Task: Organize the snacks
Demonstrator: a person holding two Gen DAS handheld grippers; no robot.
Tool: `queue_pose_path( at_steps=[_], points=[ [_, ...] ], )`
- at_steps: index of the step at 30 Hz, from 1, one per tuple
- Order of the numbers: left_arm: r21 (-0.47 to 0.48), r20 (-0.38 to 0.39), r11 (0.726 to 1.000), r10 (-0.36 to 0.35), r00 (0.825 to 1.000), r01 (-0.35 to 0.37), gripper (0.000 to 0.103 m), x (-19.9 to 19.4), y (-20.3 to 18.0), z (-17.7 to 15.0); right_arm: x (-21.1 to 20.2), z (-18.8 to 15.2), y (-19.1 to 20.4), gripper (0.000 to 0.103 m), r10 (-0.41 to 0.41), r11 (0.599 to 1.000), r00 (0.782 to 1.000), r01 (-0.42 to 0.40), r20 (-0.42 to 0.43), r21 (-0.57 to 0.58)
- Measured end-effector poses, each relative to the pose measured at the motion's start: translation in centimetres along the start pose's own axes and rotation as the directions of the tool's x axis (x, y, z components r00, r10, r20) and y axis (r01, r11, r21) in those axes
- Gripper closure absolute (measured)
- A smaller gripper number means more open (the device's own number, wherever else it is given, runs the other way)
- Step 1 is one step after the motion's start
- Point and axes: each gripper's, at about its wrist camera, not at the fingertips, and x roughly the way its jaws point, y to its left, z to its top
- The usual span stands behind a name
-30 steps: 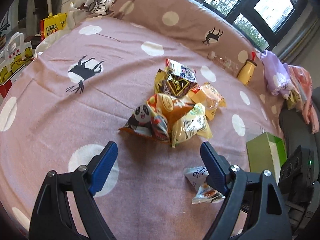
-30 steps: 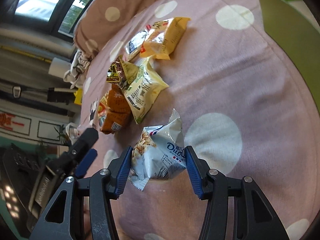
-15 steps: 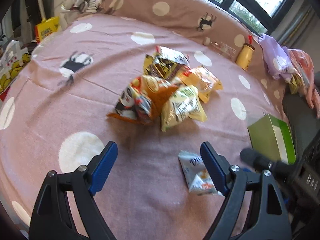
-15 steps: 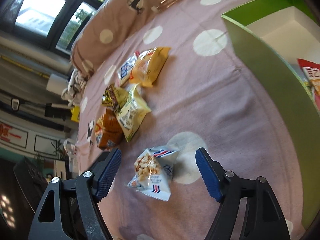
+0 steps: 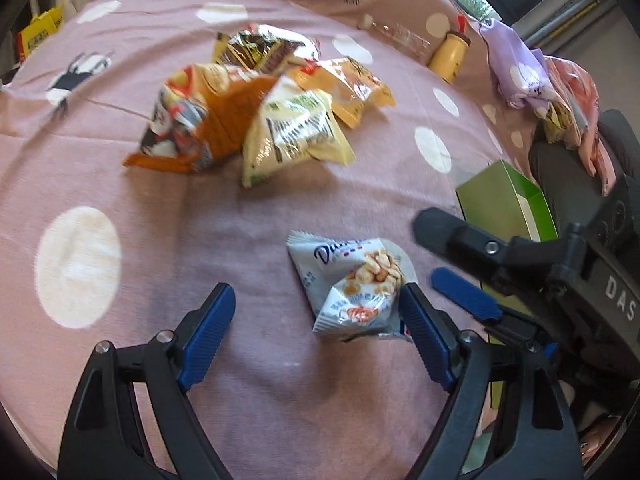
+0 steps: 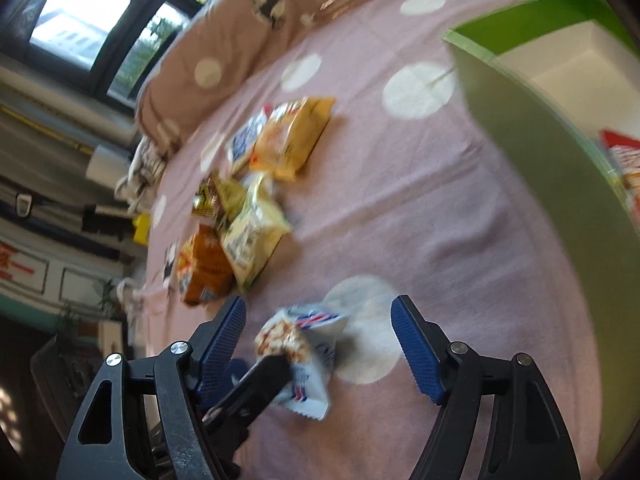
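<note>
A white snack packet (image 5: 352, 284) (image 6: 304, 344) lies on the pink dotted bedspread (image 5: 120, 160). My left gripper (image 5: 316, 320) is open just short of it, and the packet's edge sits against the inside of the right-hand finger. My right gripper (image 6: 318, 328) is open around the same packet, pads clear of it. In the left wrist view the right gripper comes in from the right. Further back is a pile: an orange panda bag (image 5: 192, 128), a pale yellow bag (image 5: 292, 132), a yellow bag (image 5: 348, 84) and a dark gold bag (image 5: 264, 48).
An open green box (image 5: 504, 196) (image 6: 540, 140) stands to the right of the packet, with a red packet (image 6: 624, 160) inside. A yellow bottle (image 5: 450, 56) and a clear bottle (image 5: 400, 36) lie by the dotted bolster. Lilac and pink clothes (image 5: 516, 64) are heaped at far right.
My right gripper opened and let go of the white packet, which now lies on the bedspread. My left gripper moved in and down toward the packet, with the pile now further back.
</note>
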Motion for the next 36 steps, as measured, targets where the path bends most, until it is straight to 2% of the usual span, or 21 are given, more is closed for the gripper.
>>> queue_pose_path(
  at_steps=[5, 9, 12, 16, 21, 24, 29, 36],
  points=[
    [0.011, -0.024, 0.999, -0.042, 0.999, 0.042, 0.025, 0.5, -0.3, -0.1, 1.4, -0.3, -0.1, 0.027, 0.053, 0.998, 0.996, -0.052, -0.07, 0.017],
    [0.015, -0.046, 0.997, -0.077, 0.996, 0.078, 0.035, 0.8, -0.6, -0.2, 2.2, -0.5, -0.1, 0.027, 0.107, 0.994, 0.988, -0.104, -0.112, 0.036],
    [0.022, -0.063, 0.993, -0.117, 0.991, 0.118, 0.054, 1.0, -1.1, -0.4, 2.6, -0.6, -0.1, 0.035, 0.101, 0.995, 0.986, -0.097, -0.134, 0.038],
    [0.054, -0.034, 0.994, -0.091, 0.995, 0.093, 0.056, 0.4, -1.7, -0.6, 2.4, -0.9, -0.4, 0.041, 0.107, 0.993, 0.986, -0.101, -0.125, 0.054],
    [0.112, 0.056, 0.989, -0.099, 0.993, 0.092, 0.057, -1.3, -2.8, -0.6, 0.1, -1.0, 0.7, 0.041, 0.155, 0.988, 0.987, -0.155, -0.046, -0.003],
    [0.16, 0.129, 0.983, -0.114, 0.985, 0.093, 0.057, -2.6, -3.6, -0.7, -1.7, -1.2, 1.5, 0.041, 0.184, 0.982, 0.983, -0.183, 0.02, -0.053],
    [0.24, 0.251, 0.969, -0.127, 0.96, 0.065, 0.057, -4.7, -5.2, -1.2, -4.2, -1.7, 2.7, 0.041, 0.214, 0.971, 0.97, -0.199, 0.114, -0.13],
    [0.3, 0.338, 0.952, -0.165, 0.926, 0.06, 0.057, -6.0, -6.0, -1.5, -6.8, -2.3, 3.7, 0.041, 0.241, 0.958, 0.95, -0.2, 0.197, -0.207]
  ],
)
